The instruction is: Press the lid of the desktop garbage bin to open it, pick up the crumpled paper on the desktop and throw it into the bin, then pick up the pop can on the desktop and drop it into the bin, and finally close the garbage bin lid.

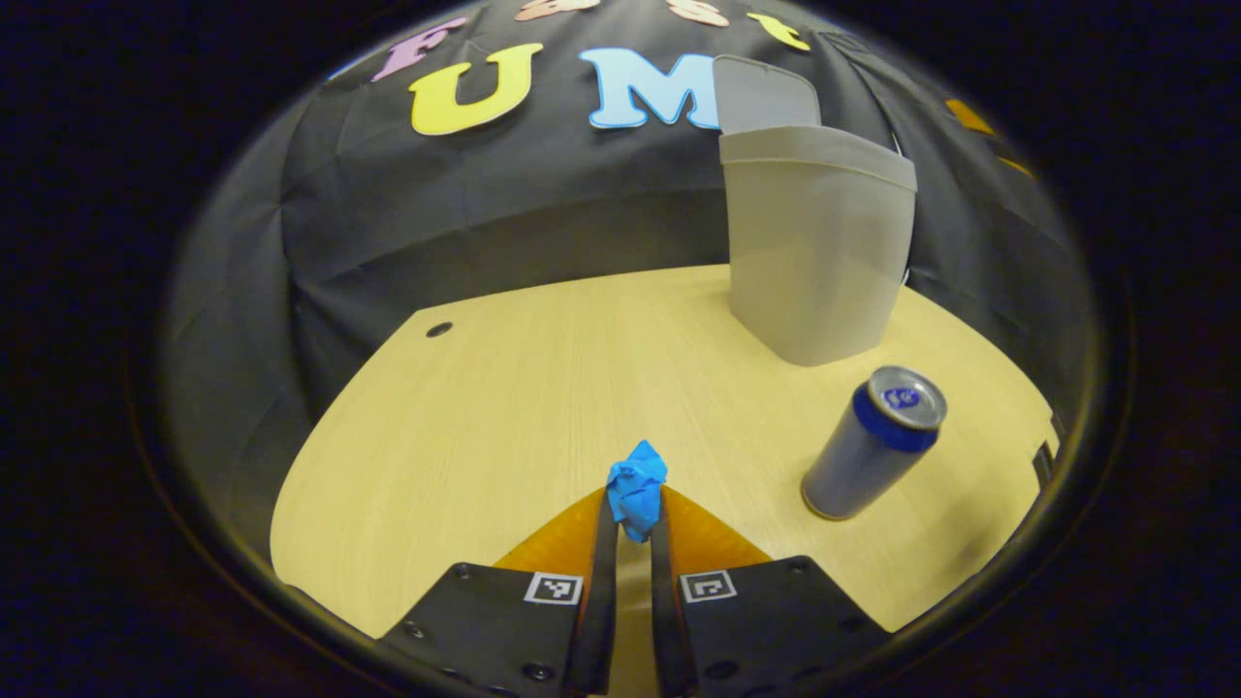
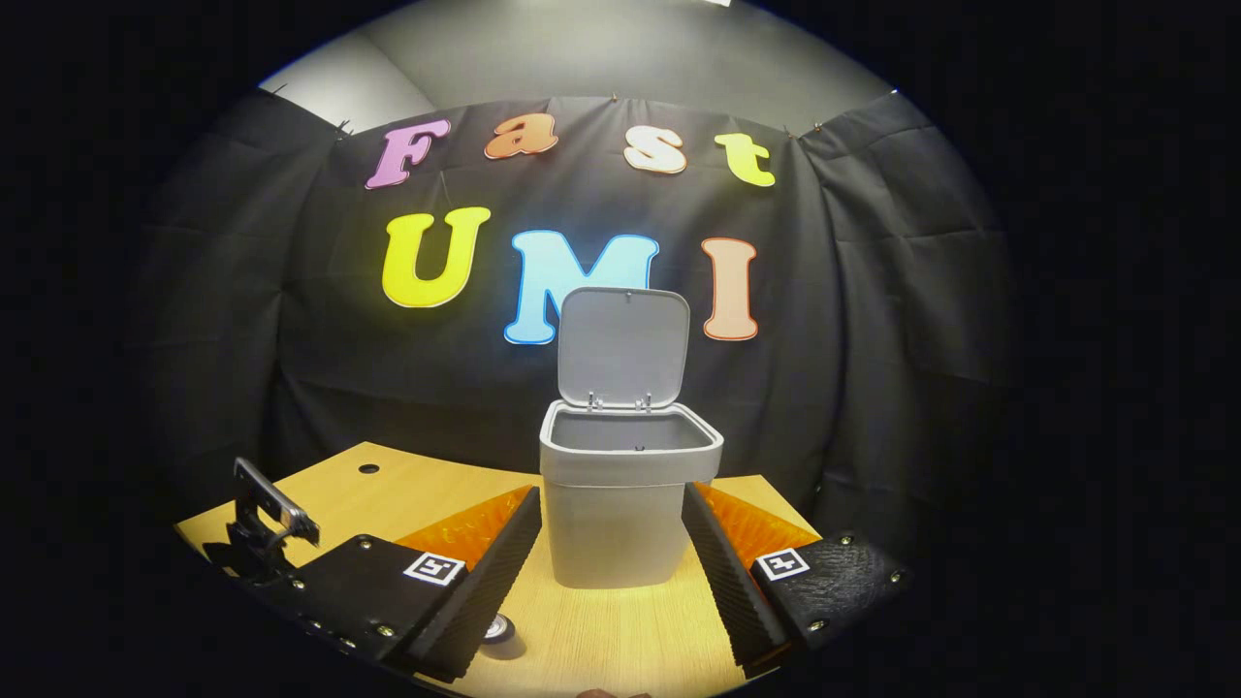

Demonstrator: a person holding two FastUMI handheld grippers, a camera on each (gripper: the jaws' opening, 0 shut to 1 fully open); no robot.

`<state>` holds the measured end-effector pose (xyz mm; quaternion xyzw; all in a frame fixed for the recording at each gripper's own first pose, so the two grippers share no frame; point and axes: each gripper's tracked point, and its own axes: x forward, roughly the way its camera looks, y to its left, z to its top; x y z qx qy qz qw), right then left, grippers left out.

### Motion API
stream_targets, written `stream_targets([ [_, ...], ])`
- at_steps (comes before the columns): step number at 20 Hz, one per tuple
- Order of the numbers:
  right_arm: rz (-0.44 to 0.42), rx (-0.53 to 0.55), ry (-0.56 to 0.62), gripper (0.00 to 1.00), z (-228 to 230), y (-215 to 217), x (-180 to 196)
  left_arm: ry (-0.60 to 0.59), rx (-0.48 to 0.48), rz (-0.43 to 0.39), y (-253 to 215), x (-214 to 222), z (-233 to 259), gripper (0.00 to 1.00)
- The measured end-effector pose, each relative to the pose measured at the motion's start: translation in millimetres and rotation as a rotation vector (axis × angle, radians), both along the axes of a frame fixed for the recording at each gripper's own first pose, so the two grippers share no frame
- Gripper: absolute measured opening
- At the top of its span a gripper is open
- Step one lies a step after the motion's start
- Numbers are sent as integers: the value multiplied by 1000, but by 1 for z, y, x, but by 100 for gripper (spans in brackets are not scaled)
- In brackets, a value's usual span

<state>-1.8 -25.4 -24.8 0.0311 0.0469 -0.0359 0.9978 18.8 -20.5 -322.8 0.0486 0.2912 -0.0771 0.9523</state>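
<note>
The garbage bin already stands with its lid swung up, so opening is done. Your left gripper has its fingers pressed nearly together, pinching the blue crumpled paper between the tips, just above the counter; the paper has yet to go into the bin. The pop can stands upright on the counter near the bin, untouched. After it comes closing the lid. Your right gripper is spread wide and holds nothing, its fingers framing the bin in the right gripper view.
</note>
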Motion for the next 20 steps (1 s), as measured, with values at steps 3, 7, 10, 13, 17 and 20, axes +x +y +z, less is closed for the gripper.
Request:
stream_targets([
  [3,-14,7,11,94,-7,-10,-2,-48,-23,2,-11,14,32,23],
  [7,-43,26,14,94,-13,-24,-3,-100,-67,-10,-30,33,72,22],
  [10,-54,26,27,94,-19,-32,-1,-142,-86,-28,-48,48,100,22],
  [13,-62,21,21,94,-17,-40,1,-184,-95,-53,-69,65,124,23],
  [17,-72,19,7,94,-15,-47,3,-268,-114,-87,-97,95,168,22],
  [20,-90,28,6,94,-16,-53,2,-323,-144,-117,-122,114,198,30],
])
